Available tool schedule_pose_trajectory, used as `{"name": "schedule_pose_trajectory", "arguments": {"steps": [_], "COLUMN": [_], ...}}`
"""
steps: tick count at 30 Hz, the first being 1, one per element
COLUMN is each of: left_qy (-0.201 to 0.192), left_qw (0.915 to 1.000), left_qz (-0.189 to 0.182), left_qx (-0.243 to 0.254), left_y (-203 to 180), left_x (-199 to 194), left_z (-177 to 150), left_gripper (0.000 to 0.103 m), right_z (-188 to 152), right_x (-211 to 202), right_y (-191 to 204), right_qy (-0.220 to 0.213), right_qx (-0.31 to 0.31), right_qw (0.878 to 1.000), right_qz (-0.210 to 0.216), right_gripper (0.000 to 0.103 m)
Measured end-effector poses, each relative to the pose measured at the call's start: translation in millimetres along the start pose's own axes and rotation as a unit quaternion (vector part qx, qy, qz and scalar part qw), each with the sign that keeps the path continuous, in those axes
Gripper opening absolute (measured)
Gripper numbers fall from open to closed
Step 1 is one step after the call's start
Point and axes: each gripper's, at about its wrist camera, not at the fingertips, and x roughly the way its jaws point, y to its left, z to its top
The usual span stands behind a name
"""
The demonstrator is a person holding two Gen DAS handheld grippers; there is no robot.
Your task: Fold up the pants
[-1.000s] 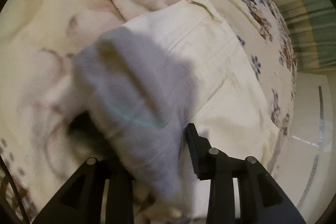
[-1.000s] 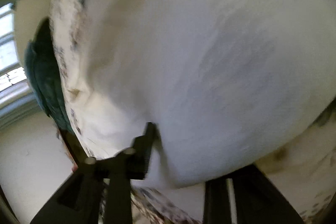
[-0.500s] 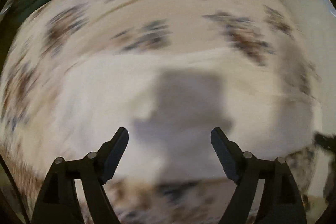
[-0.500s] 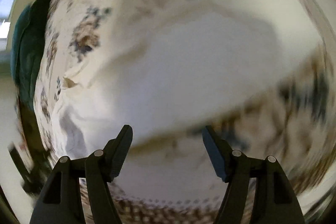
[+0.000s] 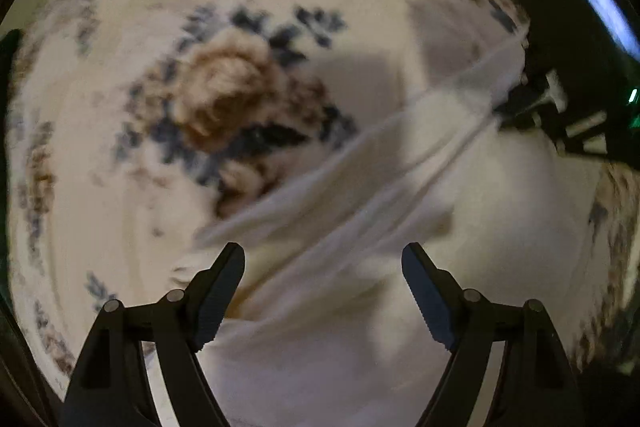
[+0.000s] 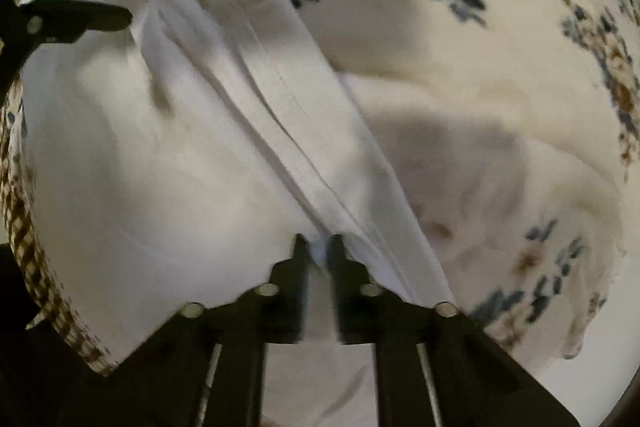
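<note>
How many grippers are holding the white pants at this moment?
1. The right gripper is shut on the white pants at their folded edge. The left gripper is open above the pants, with nothing between its fingers.

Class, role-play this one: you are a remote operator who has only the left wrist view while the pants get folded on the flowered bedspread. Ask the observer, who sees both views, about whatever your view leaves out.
Operator: My fingers are spread over a ridge of white cloth. Has the right gripper got hold of it?
Observer: Yes. In the right wrist view the right gripper is shut on the pants, with a bit of white cloth pinched between its fingertips.
Operator: Which part is it pinching?
Observer: A stitched seam of the pants runs straight down into its jaws.
Operator: How does my left gripper look from there?
Observer: Only one finger of the left gripper shows, at the upper left, lying against the pants.
</note>
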Motion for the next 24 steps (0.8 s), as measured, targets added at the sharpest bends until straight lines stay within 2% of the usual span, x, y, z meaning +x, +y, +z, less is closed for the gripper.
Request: {"name": "schedule_pose_trajectory", "arguments": {"steps": [2, 4, 6, 8, 9, 15, 18, 20, 22, 23, 24], "left_qy": [0.015, 0.028, 0.042, 0.035, 0.033, 0.008, 0.016, 0.035, 0.045, 0.049, 0.047], "left_qw": [0.9999, 0.9995, 0.999, 0.9991, 0.9992, 0.9999, 0.9997, 0.9991, 0.9977, 0.9963, 0.9941], "left_qz": [-0.009, -0.004, -0.004, -0.022, -0.019, 0.007, 0.014, 0.0, -0.011, -0.015, -0.033], "left_qx": [0.003, 0.01, 0.016, 0.012, 0.01, -0.003, -0.013, -0.022, -0.05, -0.068, -0.093], "left_y": [4, 8, 11, 13, 14, 32, 45, 54, 66, 72, 81], "left_x": [10, 20, 28, 27, 25, 0, 8, 21, 29, 30, 27], "left_z": [-2, -5, -8, -9, -8, 13, 25, 29, 31, 29, 25], "left_gripper": [0.079, 0.062, 0.031, 0.02, 0.015, 0.011, 0.012, 0.016, 0.031, 0.038, 0.039], "right_z": [-7, -20, -34, -46, -48, -64, -58, -50, -46, -46, -48], "right_x": [-8, -17, -25, -34, -36, -57, -59, -52, -39, -27, -20], "right_y": [-6, -17, -26, -31, -31, -47, -61, -73, -82, -92, -100], "right_qy": [-0.031, -0.06, -0.082, -0.104, -0.105, -0.125, -0.126, -0.119, -0.111, -0.091, -0.083], "right_qx": [0.027, 0.061, 0.091, 0.111, 0.114, 0.142, 0.154, 0.17, 0.198, 0.226, 0.245], "right_qw": [0.999, 0.996, 0.992, 0.988, 0.988, 0.982, 0.98, 0.978, 0.974, 0.969, 0.964], "right_qz": [0.0, 0.01, 0.02, 0.021, 0.022, 0.011, 0.004, 0.005, 0.012, 0.041, 0.06], "right_gripper": [0.003, 0.002, 0.002, 0.002, 0.002, 0.002, 0.002, 0.002, 0.004, 0.005, 0.006]}}
